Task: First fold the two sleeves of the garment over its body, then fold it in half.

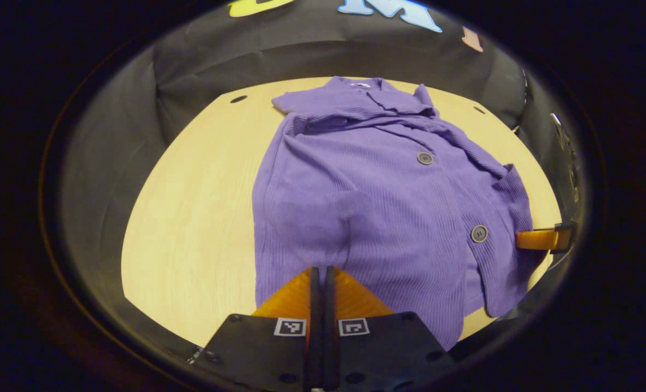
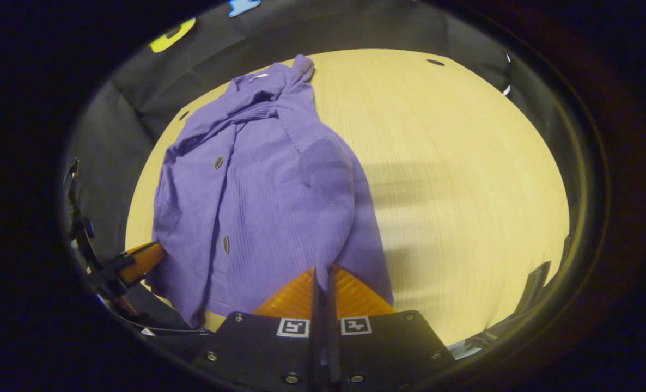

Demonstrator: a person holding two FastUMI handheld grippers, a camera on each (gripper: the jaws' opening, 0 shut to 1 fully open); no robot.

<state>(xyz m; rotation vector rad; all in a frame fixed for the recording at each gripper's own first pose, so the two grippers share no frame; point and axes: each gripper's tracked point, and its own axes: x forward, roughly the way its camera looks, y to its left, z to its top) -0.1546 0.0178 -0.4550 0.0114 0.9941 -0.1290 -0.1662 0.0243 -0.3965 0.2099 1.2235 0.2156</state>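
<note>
- Garment (image 1: 366,190): purple, buttoned; lies on the wooden surface (image 1: 192,218), sleeves apparently folded over its body, ready for halving.
- Left gripper (image 1: 322,272): fingers pressed together at the near hem; cloth between them cannot be told.
- Right gripper (image 2: 321,272): likewise, at the hem's other corner.
- Right gripper view adds bare surface beside the garment.

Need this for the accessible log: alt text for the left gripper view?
A purple buttoned garment lies on a pale wooden table, sleeves folded over its body. The left gripper, fingers together, grips its near hem; the right gripper meets its right edge.
</note>
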